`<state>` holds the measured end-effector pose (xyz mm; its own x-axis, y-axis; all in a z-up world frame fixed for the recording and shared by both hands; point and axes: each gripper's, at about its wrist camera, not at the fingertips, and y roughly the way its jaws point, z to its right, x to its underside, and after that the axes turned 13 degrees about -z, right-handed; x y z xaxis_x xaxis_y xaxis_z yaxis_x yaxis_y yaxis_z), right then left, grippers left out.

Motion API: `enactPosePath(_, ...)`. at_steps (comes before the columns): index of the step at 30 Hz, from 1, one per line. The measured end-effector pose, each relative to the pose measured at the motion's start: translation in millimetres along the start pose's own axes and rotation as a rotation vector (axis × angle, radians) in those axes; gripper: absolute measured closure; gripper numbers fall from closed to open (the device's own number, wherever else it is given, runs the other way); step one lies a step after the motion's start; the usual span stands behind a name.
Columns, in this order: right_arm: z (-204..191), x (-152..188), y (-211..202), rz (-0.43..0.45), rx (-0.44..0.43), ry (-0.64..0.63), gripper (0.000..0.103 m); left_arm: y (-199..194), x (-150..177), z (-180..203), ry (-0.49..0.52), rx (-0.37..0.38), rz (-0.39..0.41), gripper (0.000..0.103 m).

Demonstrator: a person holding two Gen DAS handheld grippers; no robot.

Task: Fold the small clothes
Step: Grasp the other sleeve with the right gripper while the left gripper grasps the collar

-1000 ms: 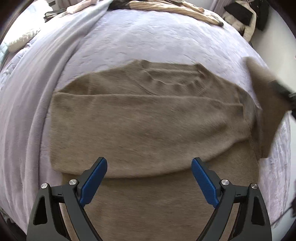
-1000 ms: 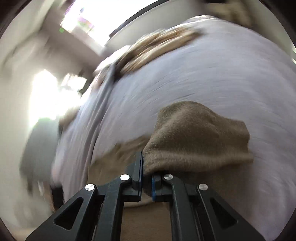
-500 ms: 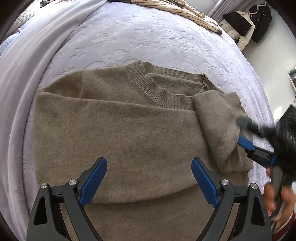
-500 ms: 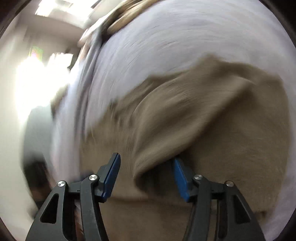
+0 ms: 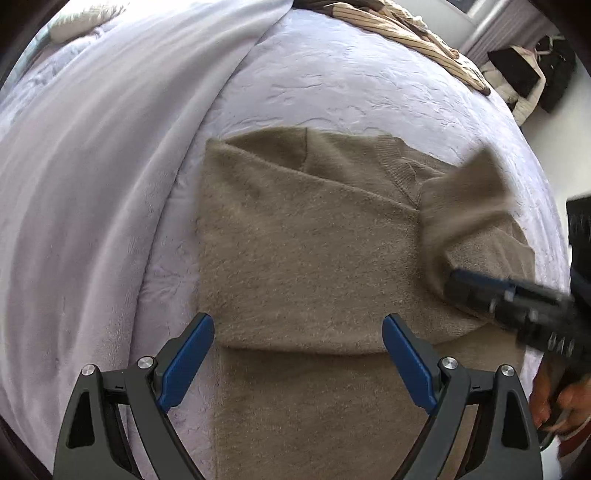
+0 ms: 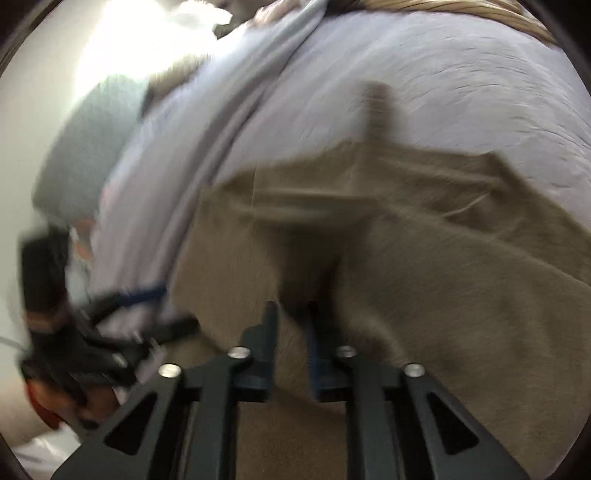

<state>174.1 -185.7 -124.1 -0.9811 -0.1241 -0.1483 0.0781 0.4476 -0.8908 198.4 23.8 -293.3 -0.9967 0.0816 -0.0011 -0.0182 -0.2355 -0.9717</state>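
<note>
Lying bunched along the bed's left edge: a smooth pale lilac fleece blanket (image 5: 92, 177), running in long folds from the near corner toward the far one. Spreading beside it, a textured lilac quilted bedspread (image 5: 351, 85), covering the rest of the bed. Resting on the middle of that bedspread, close to the near edge: the fuzzy olive-brown knitted sweater (image 5: 303, 251), already partly folded, ribbed collar pointing toward the far edge. Hovering just above its near part, the left gripper (image 5: 298, 354), blue-padded jaws standing wide, gripping nothing. Draping over the far edge, a beige striped garment (image 5: 406, 26). Reaching in from the right edge, the right gripper (image 6: 291, 321), blurred, jaws narrow and closing with sweater fabric between them; pressing on it or not, cannot tell. Beyond the far right corner, dark and cream clothes (image 5: 524, 77) heaped against a pale wall. Glaring in the right wrist view, bright window light at upper left.
</note>
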Motion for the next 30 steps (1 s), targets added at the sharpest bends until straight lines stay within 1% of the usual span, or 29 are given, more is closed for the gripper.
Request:
enactPosePath(1, -2.0, 3.2, 2.1, -0.005, -0.006, 0.000, 0.067, 1.0, -0.8, 0.8, 0.004, 0.019, -0.005, 0.010)
enactPosePath(2, -2.1, 7.1, 2.2, -0.002, -0.023, 0.008, 0.054, 2.6, -1.6, 2.6, 0.009, 0.031, -0.007, 0.010)
enactPosePath(3, 1.2, 13.4, -0.5, 0.008, -0.040, 0.030, 0.049, 5.8, -3.4, 6.9, 0.018, 0.050, -0.011, 0.010)
enactPosePath(4, 8.0, 22.3, -5.3, 0.021, -0.053, 0.064, 0.047, 9.9, -6.1, 12.0, 0.027, 0.070, -0.019, 0.010)
enactPosePath(5, 16.4, 32.6, -9.9, 0.030, -0.070, 0.104, 0.047, 13.4, -8.4, 16.0, 0.030, 0.082, -0.024, 0.010)
enactPosePath(6, 22.3, 50.6, -15.2, 0.036, -0.086, 0.146, 0.047, 18.2, -11.7, 20.8, 0.031, 0.098, -0.030, 0.010)
enactPosePath(8, 45.2, 82.9, -31.0, 0.063, -0.126, 0.270, 0.047, 25.2, -20.1, 26.0, 0.015, 0.128, -0.036, 0.010)
enactPosePath(9, 63.0, 99.1, -41.3, 0.089, -0.163, 0.350, 0.047, 27.8, -24.2, 26.8, 0.001, 0.146, -0.039, 0.010)
enactPosePath(12, 123.1, 147.6, -63.6, 0.198, -0.320, 0.612, 0.047, 37.6, -40.6, 26.1, -0.067, 0.205, -0.059, 0.010)
enactPosePath(13, 131.2, 153.7, -66.7, 0.224, -0.351, 0.659, 0.047, 39.4, -46.6, 26.2, -0.092, 0.223, -0.058, 0.010)
enactPosePath(14, 144.5, 168.3, -69.0, 0.266, -0.398, 0.725, 0.047, 40.0, -52.3, 27.2, -0.116, 0.237, -0.052, 0.010)
enactPosePath(15, 149.6, 177.4, -66.5, 0.288, -0.423, 0.759, 0.047, 40.6, -57.1, 28.7, -0.133, 0.249, -0.047, 0.010)
enactPosePath(17, 155.3, 187.3, -65.9, 0.314, -0.442, 0.800, 0.047, 39.5, -65.9, 31.5, -0.168, 0.268, -0.035, 0.010)
enactPosePath(18, 159.1, 191.9, -64.8, 0.334, -0.452, 0.826, 0.047, 38.6, -70.3, 31.8, -0.188, 0.267, -0.026, 0.018)
enactPosePath(19, 157.6, 196.9, -64.2, 0.349, -0.460, 0.842, 0.047, 38.4, -73.6, 32.0, -0.200, 0.256, -0.022, 0.043)
enactPosePath(20, 161.6, 201.6, -64.3, 0.386, -0.476, 0.876, 0.047, 39.7, -77.0, 32.3, -0.204, 0.237, -0.031, 0.061)
enactPosePath(21, 167.5, 205.5, -64.7, 0.408, -0.487, 0.899, 0.047, 42.1, -80.1, 32.2, -0.203, 0.217, -0.047, 0.094)
enactPosePath(22, 171.6, 209.0, -62.4, 0.431, -0.499, 0.936, 0.047, 42.6, -81.1, 31.2, -0.202, 0.225, -0.050, 0.094)
enactPosePath(23, 177.8, 211.4, -61.1, 0.443, -0.505, 0.976, 0.047, 38.7, -79.8, 30.2, -0.204, 0.234, -0.033, 0.094)
enactPosePath(24, 190.7, 212.7, -64.4, 0.454, -0.517, 1.004, 0.050, 31.8, -77.1, 30.7, -0.193, 0.230, -0.009, 0.094)
enactPosePath(25, 195.1, 214.8, -64.7, 0.472, -0.532, 1.030, 0.073, 20.9, -72.4, 33.1, -0.172, 0.213, 0.021, 0.094)
enactPosePath(26, 197.7, 214.2, -65.8, 0.485, -0.540, 1.029, 0.097, 12.4, -67.7, 34.9, -0.149, 0.204, 0.045, 0.094)
enactPosePath(28, 195.7, 203.7, -72.2, 0.508, -0.526, 0.970, 0.097, -3.2, -51.5, 38.0, -0.101, 0.181, 0.084, 0.094)
enactPosePath(29, 193.2, 197.4, -83.6, 0.508, -0.480, 0.902, 0.097, -4.4, -45.0, 37.2, -0.090, 0.180, 0.082, 0.094)
enactPosePath(30, 191.7, 193.1, -89.2, 0.491, -0.433, 0.864, 0.097, -0.9, -37.8, 37.4, -0.072, 0.172, 0.069, 0.094)
